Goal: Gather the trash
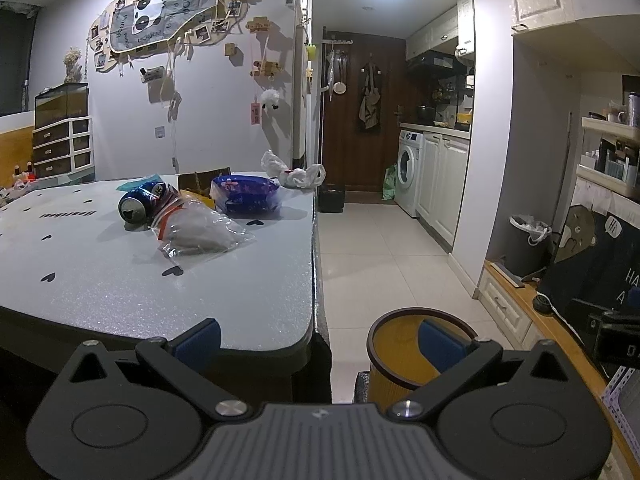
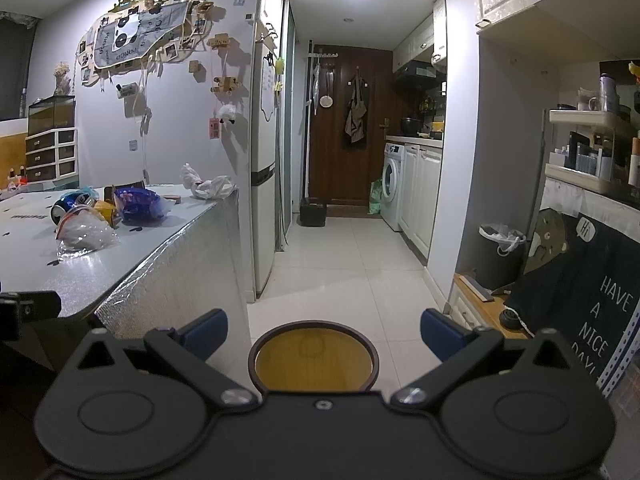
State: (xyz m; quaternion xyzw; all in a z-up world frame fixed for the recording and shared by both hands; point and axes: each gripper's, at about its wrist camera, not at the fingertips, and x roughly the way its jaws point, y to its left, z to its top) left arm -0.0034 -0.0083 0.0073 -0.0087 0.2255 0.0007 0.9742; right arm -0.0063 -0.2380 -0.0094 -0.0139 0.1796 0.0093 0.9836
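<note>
Trash lies on the grey speckled table (image 1: pixel 200 304): a crushed blue can (image 1: pixel 138 202), a clear zip bag (image 1: pixel 198 232), a blue snack bag (image 1: pixel 246 194), a yellow box (image 1: pixel 196 194) and a white crumpled plastic bag (image 1: pixel 296 170). The same pile shows in the right wrist view, with the can (image 2: pixel 66 206) and the clear bag (image 2: pixel 86 236). A yellow bin with a dark rim (image 2: pixel 314 354) stands on the floor, empty inside. My left gripper (image 1: pixel 320 340) is open at the table's near corner, well short of the trash. My right gripper (image 2: pixel 324 334) is open above the bin (image 1: pixel 404 354).
A white tiled floor (image 2: pixel 340 272) runs to a brown door (image 2: pixel 348 128). A washing machine (image 2: pixel 392 184) and white cabinets line the right. A grey lined bin (image 2: pixel 498 256) stands on a low wooden counter (image 2: pixel 486 312). A fridge (image 2: pixel 264 184) stands past the table.
</note>
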